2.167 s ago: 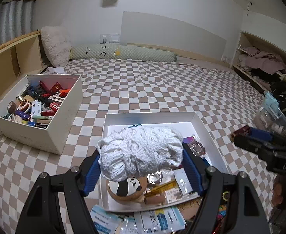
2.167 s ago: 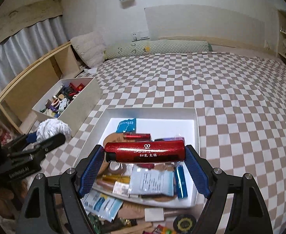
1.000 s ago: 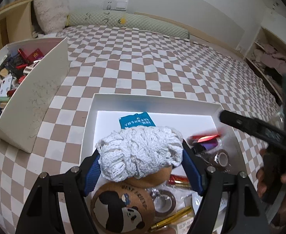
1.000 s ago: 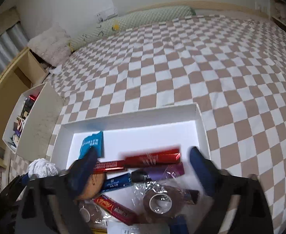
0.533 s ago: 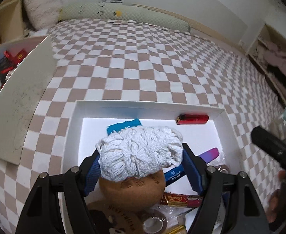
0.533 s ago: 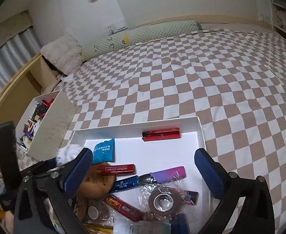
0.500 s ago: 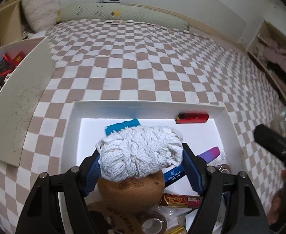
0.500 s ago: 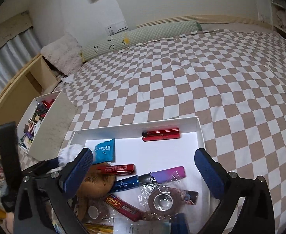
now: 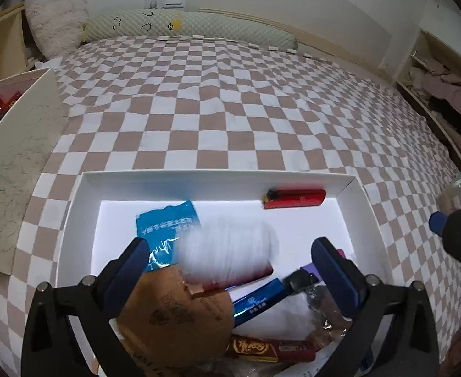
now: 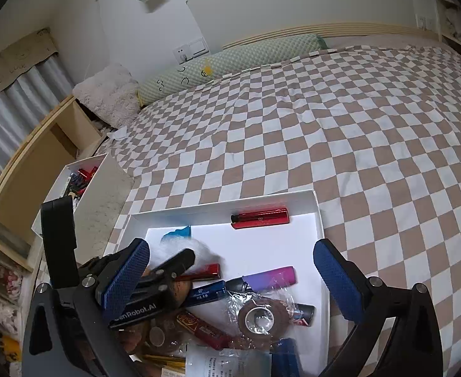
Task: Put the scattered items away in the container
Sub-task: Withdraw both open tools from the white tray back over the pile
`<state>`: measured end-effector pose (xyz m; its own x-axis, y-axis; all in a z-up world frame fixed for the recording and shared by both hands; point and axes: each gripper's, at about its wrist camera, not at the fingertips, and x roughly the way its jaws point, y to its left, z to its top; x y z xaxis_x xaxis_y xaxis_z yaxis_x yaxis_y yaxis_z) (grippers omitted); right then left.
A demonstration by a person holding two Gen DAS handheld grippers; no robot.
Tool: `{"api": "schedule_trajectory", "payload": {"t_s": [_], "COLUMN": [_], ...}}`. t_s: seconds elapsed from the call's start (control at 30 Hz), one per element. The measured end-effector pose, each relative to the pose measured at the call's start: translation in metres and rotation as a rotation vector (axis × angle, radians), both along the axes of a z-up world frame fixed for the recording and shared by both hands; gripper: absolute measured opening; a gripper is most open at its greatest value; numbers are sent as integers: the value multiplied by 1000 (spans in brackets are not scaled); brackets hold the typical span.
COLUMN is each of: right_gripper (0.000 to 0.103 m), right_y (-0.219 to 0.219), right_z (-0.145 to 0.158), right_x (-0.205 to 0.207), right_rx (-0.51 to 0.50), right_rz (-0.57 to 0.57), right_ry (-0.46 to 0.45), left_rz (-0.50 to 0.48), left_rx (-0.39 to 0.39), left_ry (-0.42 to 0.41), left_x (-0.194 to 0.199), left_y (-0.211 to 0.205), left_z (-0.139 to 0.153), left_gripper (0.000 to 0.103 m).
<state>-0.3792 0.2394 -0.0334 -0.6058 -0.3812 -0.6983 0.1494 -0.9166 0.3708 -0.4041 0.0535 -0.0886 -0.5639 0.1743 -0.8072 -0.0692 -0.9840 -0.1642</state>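
Left hand-held gripper (image 9: 233,259): jaws spread wide, having just been opening; the white knitted bundle (image 9: 227,248) sits between the blue pads, blurred, with clear gaps to both pads, so it is released. Whether it touches what lies beneath it cannot be told. It is over the near-left part of the white tray (image 9: 199,180), above a round cork piece (image 9: 177,317) and a dark red stick (image 9: 249,275).

Right hand-held gripper (image 10: 232,267): jaws wide apart, nothing between the pads. The left hand-held gripper's black body shows just behind its left pad in that view, with the white bundle at its tip.

Tray contents, placed from the left hand-held gripper:
- Red lighter (image 9: 295,198), ahead and to the right, lying along the tray's far wall.
- Teal sachet (image 9: 166,229), ahead and just beyond the left pad.
- Blue stick (image 9: 258,297), between the pads, tilted, beside a purple-pink lighter (image 10: 269,276) that is clearer in the right wrist view.
- Roll of brown tape in clear wrap (image 10: 258,315), close to the right pad.
- Red-and-gold wrapped bar (image 9: 268,347), nearest the camera.

The tray rests on a brown-and-white checked bedspread (image 9: 230,110). A second white box (image 10: 82,188), filled with small items, stands well to the left.
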Motion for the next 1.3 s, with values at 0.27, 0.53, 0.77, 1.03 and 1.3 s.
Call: {"api": "schedule_trajectory", "payload": {"t_s": [0.27,0.53,0.77,1.03,1.3], "right_gripper": [103,103,103,103,103], "right_y": [-1,-8,-14,-21,-18], "right_z": [3,12,27,44,57], "right_x": [14,41,68,95,131], "right_rx": [9,67,122,170,227], "right_rz": [-3,-24,-20,-20,-3], "right_ry": [-5,6,40,84,132], "left_rz": [22,42,37,48,43], "left_rx": [-6,19,25,17,17], "left_ry": [7,30,71,100,150], "left_x": [23,57,91,124,161], "left_y": [-19,-42,-51,-54,-57], "left_z": [11,42,69,87,112], "left_gripper": [103,103,103,103,103]}}
